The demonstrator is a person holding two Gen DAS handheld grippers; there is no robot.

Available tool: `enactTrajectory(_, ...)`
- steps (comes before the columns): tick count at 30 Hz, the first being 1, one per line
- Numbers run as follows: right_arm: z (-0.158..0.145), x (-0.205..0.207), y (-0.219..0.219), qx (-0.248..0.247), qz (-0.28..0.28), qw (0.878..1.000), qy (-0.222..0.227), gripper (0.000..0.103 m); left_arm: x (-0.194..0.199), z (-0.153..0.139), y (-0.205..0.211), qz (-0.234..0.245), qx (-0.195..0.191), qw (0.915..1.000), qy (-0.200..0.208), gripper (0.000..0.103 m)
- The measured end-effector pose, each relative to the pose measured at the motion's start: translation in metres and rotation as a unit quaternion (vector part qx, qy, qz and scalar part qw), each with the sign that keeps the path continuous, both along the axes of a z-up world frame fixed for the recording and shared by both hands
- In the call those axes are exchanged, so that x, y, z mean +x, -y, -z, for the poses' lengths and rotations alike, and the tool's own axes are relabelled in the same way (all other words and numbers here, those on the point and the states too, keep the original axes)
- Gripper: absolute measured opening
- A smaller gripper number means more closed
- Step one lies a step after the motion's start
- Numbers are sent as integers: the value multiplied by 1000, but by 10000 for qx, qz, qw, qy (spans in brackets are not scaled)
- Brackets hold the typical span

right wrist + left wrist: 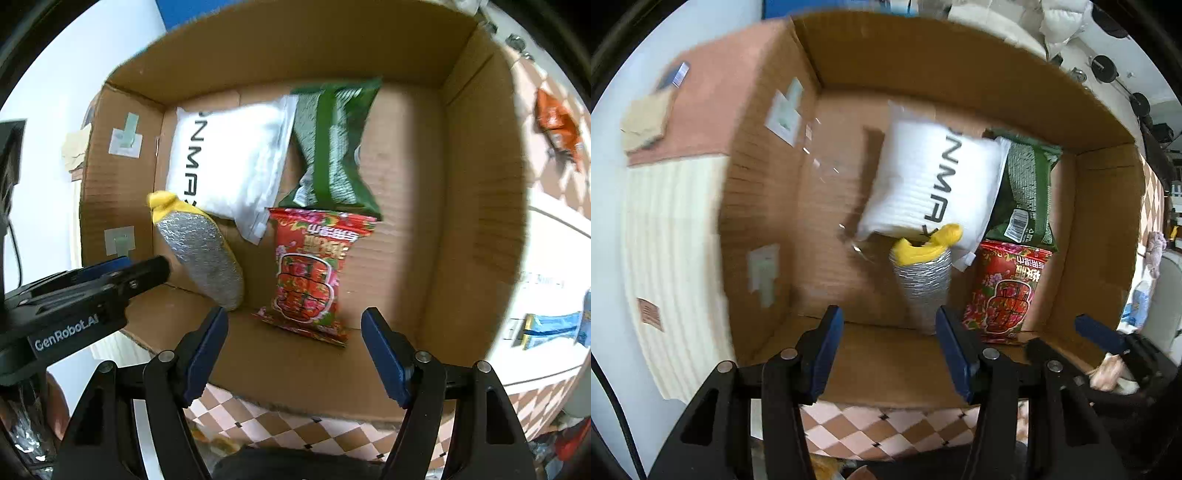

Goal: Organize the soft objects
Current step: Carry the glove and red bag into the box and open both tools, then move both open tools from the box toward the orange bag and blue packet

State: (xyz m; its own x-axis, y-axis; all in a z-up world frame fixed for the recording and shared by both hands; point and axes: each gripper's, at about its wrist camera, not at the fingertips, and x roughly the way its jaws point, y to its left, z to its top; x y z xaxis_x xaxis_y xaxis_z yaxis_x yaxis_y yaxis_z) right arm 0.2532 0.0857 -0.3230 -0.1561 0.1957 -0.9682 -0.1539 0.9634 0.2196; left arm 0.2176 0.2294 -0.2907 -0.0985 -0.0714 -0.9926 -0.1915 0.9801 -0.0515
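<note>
An open cardboard box (923, 66) (480, 184) lies in front of both grippers. Inside it are a white pillow pack with black letters (934, 184) (229, 162), a green snack bag (1027, 192) (332, 147), a red flowered snack bag (1004, 291) (310, 273) and a silver and yellow slipper (923, 277) (199, 251) leaning on the white pack. My left gripper (890, 332) is open and empty at the box's near edge; it also shows in the right wrist view (140, 273). My right gripper (295, 332) is open and empty over the near edge.
The box sits on a pink and white checkered cloth (857, 428) (280, 428). An orange packet (557, 129) and a blue and white packet (550, 325) lie outside the box on the right. A cream ribbed mat (672, 258) lies to the left.
</note>
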Motion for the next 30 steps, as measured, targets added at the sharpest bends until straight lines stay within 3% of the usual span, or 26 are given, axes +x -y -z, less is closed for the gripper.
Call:
enactTrajectory(6, -45, -22, 16, -171, 83, 9979, 613, 82, -25, -50, 20, 193, 552, 9957, 713, 50)
enactTrajectory(11, -76, -38, 21, -223, 94, 9946, 1006, 83, -32, -87, 7, 164, 663, 9907, 1175, 51)
enactTrajectory(12, -79, -41, 20, -223, 109, 9941, 1056, 84, -36, -94, 7, 153, 654, 9897, 1267, 55)
enactTrajectory(14, -90, -49, 22, -208, 107, 9929, 1166, 91, -44, -106, 13, 150, 661, 9869, 1462, 77)
enactTrajectory(18, -114, -62, 23, -254, 8, 9884, 1497, 103, -53, -123, 17, 166, 780, 9817, 1727, 97)
enactTrajectory(24, -140, -74, 27, -226, 12, 9821, 1867, 103, -61, -143, 22, 142, 749, 9789, 1897, 98)
enactTrajectory(30, -150, -72, 57, 143, 378, 9826, 1813, 103, -53, -162, 43, 343, 714, 9752, 2065, 98)
